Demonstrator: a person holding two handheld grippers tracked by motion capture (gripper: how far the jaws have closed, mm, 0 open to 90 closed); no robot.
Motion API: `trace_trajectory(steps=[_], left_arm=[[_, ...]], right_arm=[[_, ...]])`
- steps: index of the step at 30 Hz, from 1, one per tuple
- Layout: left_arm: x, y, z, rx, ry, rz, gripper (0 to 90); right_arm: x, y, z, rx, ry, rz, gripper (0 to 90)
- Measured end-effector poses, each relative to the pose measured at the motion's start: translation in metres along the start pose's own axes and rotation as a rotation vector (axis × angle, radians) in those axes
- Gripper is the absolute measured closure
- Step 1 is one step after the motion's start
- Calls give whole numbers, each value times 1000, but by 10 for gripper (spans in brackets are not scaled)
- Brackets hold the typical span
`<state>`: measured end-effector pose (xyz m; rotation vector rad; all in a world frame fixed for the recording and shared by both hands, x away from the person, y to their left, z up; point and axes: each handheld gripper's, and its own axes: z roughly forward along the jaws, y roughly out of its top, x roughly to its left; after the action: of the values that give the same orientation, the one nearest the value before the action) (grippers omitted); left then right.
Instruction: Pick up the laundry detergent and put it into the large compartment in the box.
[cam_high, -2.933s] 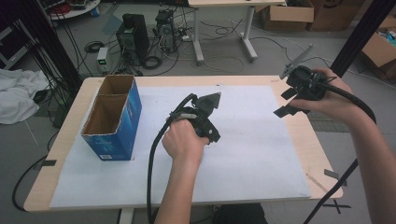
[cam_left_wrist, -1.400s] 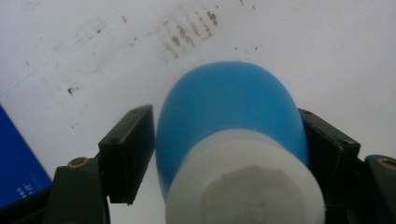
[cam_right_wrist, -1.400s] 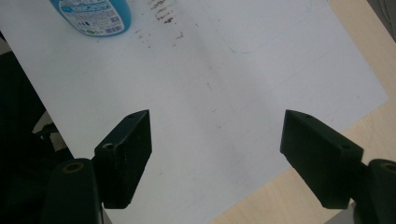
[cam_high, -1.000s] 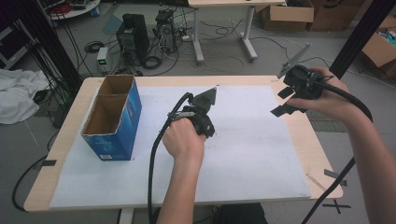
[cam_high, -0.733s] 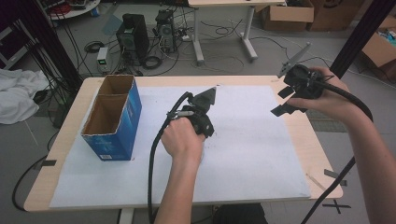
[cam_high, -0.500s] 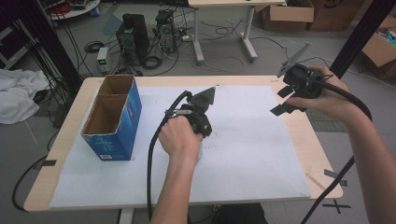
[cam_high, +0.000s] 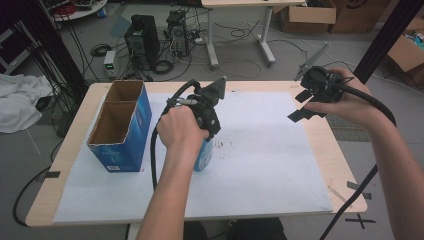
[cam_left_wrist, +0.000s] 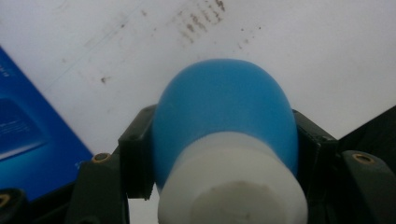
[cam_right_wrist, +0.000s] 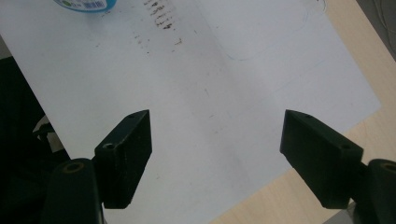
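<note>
A blue bottle (cam_high: 203, 156) with a white cap (cam_left_wrist: 233, 191) hangs under my left hand, near the middle of the white paper sheet (cam_high: 270, 155). My left gripper (cam_high: 205, 141) points down and is shut on the bottle (cam_left_wrist: 224, 112). Both black jaws press its sides just below the cap. My right gripper (cam_high: 306, 106) hovers over the table's right edge, open with nothing between its jaws. In the right gripper view (cam_right_wrist: 215, 140) the bottle's labelled base (cam_right_wrist: 86, 4) shows at the top edge.
An open blue cardboard box (cam_high: 122, 125) with two compartments stands on the left of the table, close to the bottle, and its blue side (cam_left_wrist: 28, 135) shows in the left gripper view. The wooden table (cam_high: 340, 165) carries the paper, which has dark smudges (cam_high: 224, 145).
My left hand has risen and shifted slightly left with the bottle, which now shows below the hand. The right hand has stayed where it was.
</note>
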<state>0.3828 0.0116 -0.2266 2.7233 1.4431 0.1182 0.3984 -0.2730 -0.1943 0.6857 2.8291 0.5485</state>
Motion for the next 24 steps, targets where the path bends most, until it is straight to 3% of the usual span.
trace_trajectory(steps=[5,7,12,13,14,16,24], left_arm=[[7,1,-22,21,23,13,379],[16,2,-40,31,17,18,379],[29,1,-62,24,22,-4,379],[37,-1,-73,22,28,-25,379],[37,-1,-73,22,28,-25,379],[51,-5,-87,7,34,-73,380],[91,-20,-115,-5,33,-197,380]], right_arm=[[0,3,-1,0,-1,-7,250],[-1,5,-2,-1,-3,-11,250],[-2,9,-4,-6,-4,-12,250],[-2,10,-3,-6,-4,-13,250],[-2,10,-3,-6,-4,-13,250],[-3,12,-2,-1,-4,-17,250],[-7,16,1,5,-2,-15,250]])
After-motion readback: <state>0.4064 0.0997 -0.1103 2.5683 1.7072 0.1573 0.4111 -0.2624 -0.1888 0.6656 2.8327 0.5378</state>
